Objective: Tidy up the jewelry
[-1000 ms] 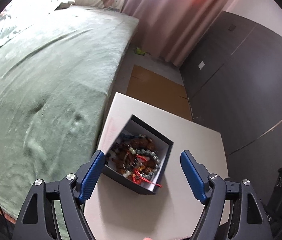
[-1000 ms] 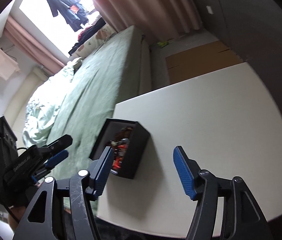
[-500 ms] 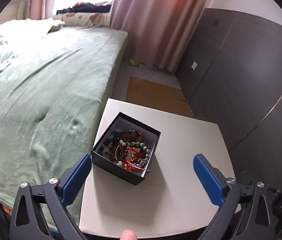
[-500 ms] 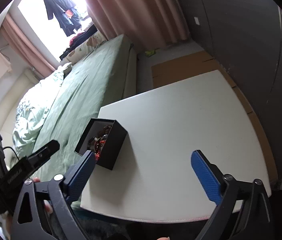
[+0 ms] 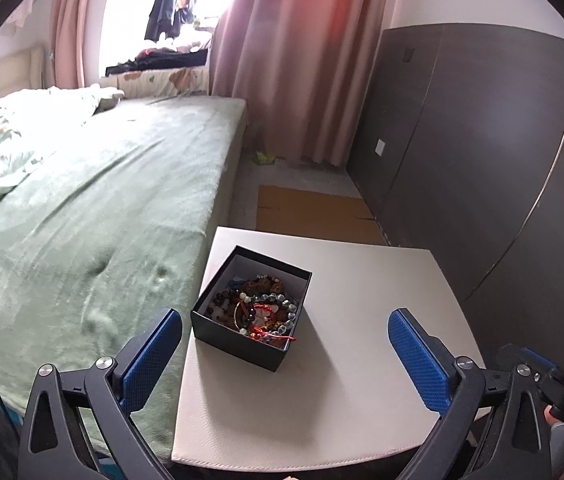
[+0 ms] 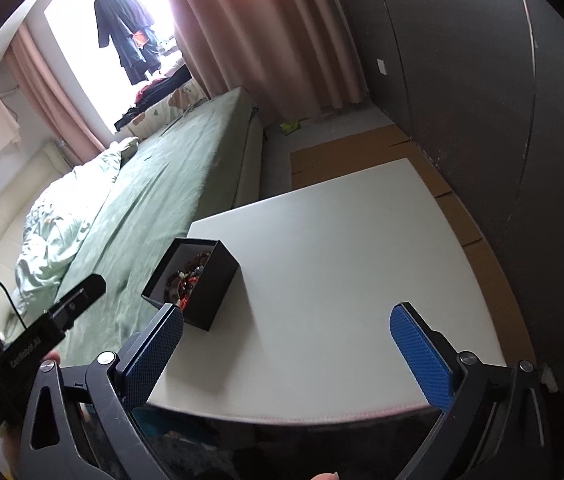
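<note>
A black open box [image 5: 241,342] with a white inside stands on the left part of a white table [image 5: 362,320]. It holds a tangle of bead bracelets and red cords [image 5: 257,312]. My left gripper [image 5: 285,354] is open and empty, held back above the table's near edge, with the box between and beyond its fingers. My right gripper [image 6: 286,352] is open and empty over the table's near edge; the box [image 6: 201,292] lies just beyond its left finger. The table [image 6: 342,248] fills the middle of the right wrist view.
A bed with a green cover [image 5: 81,208] runs along the table's left side. Dark wardrobe doors [image 5: 482,160] stand on the right. Flat cardboard [image 5: 314,216] lies on the floor beyond the table. Pink curtains [image 5: 294,60] hang at the back.
Both grippers have pulled back and up from the box and opened wider. The box now looks smaller and farther away in both views.
</note>
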Tool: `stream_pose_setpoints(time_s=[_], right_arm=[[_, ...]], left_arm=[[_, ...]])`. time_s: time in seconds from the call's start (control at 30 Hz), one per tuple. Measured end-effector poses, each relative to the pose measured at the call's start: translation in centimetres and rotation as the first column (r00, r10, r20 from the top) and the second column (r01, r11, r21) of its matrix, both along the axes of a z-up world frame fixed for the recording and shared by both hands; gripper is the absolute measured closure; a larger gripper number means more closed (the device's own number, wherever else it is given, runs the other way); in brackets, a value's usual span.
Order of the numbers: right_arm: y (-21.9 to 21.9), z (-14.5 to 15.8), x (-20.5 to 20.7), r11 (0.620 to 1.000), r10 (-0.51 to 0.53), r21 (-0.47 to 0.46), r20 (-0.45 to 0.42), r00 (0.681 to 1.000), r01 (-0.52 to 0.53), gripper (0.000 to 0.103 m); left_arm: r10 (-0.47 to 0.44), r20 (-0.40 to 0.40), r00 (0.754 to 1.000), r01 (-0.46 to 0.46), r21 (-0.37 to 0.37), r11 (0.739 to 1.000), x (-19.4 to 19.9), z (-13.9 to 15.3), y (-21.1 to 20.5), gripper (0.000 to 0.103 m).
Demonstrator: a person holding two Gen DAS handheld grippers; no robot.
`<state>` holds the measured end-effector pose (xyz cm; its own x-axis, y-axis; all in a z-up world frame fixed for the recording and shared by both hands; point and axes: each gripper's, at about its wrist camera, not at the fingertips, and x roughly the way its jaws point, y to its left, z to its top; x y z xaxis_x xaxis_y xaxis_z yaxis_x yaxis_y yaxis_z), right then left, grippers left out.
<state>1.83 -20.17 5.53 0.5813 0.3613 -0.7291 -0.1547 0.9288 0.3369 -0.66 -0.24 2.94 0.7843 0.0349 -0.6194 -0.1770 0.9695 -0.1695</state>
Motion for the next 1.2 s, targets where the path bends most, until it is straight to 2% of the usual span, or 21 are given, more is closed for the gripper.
stream_pose_setpoints(time_s=[0.2, 0.4, 1.2], right_arm=[[-0.6, 0.9, -1.0, 1.0, -0.004, -0.028, 0.039, 0.999, 0.005, 0.0], [-1.1, 0.9, -1.0, 0.999, -0.009, -0.036, 0.029, 1.0, 0.01, 0.0], [-1.6, 0.8, -0.9, 0.998, -0.017, -0.064, 0.014, 1.0, 0.018, 0.0]], left_arm=[[-0.018, 0.029, 0.999, 0.017, 0.037, 0.999, -1.0, 0.7, -0.9, 0.0], [-0.032, 0.039, 0.999, 0.03, 0.067, 0.997, -1.1, 1.0, -1.6, 0.0], [-0.047, 0.041, 0.998, 0.044, 0.072, 0.996, -1.1, 0.9, -2.4, 0.0]])
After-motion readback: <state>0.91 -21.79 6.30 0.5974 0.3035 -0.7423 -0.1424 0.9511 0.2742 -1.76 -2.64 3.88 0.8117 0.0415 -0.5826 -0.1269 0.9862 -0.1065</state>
